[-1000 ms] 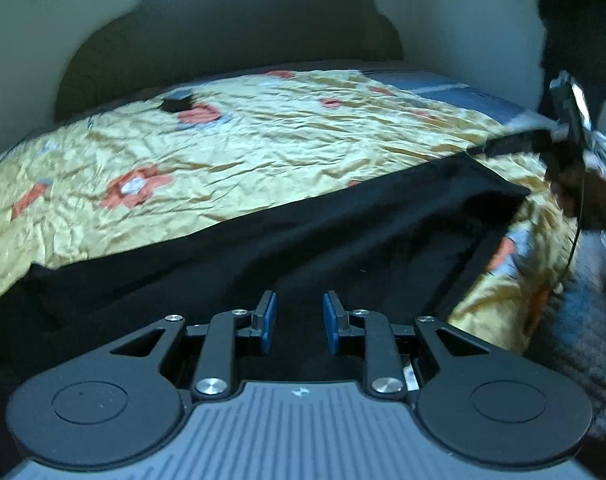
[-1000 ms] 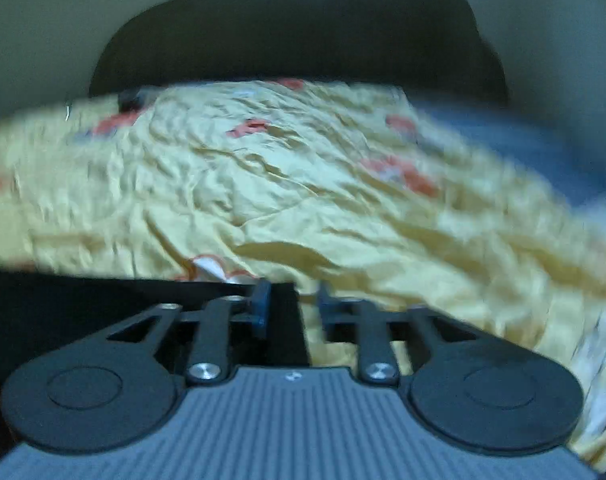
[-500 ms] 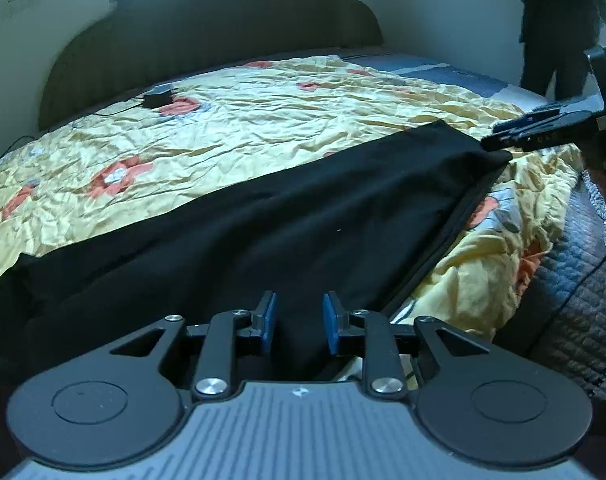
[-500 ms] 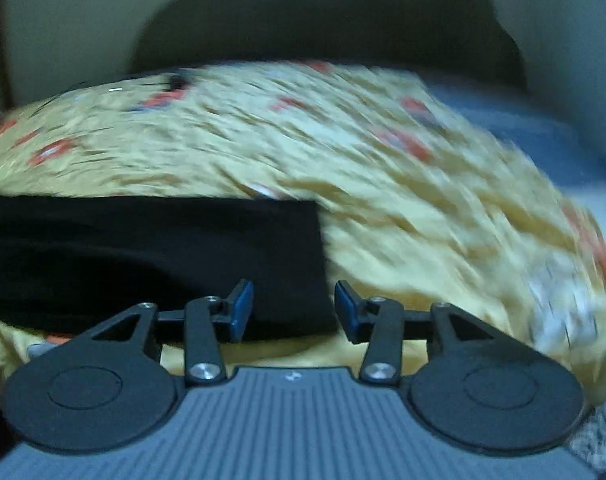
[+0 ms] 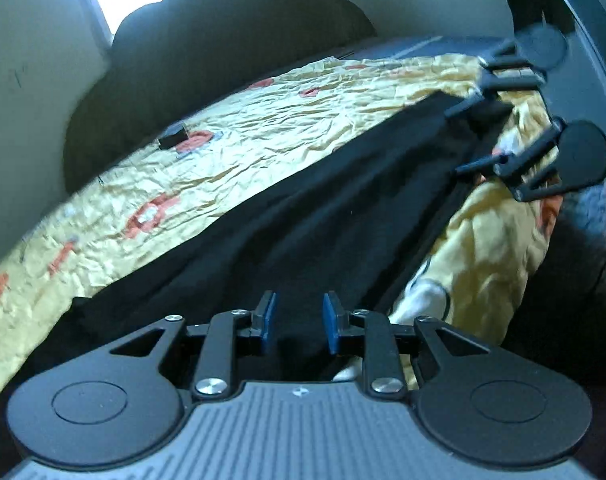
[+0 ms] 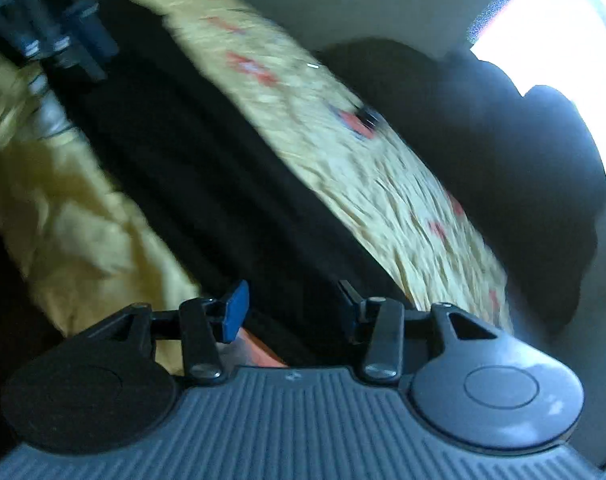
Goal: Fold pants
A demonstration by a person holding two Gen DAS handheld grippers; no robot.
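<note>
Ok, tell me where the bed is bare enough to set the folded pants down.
Bare yellow bedspread lies between the pants and the dark headboard, apart from a small black box. The near edge is crowded: left gripper and right gripper sit at the pants' ends.

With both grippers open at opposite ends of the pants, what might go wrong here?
1. The black pants lie near the bed's edge, where the yellow bedspread drapes down; a pull might drag them off.
2. The left gripper and right gripper are open over layered cloth, so either may pinch one layer only, or bedspread too.
3. The right wrist view is blurred, so aim may be off.
</note>
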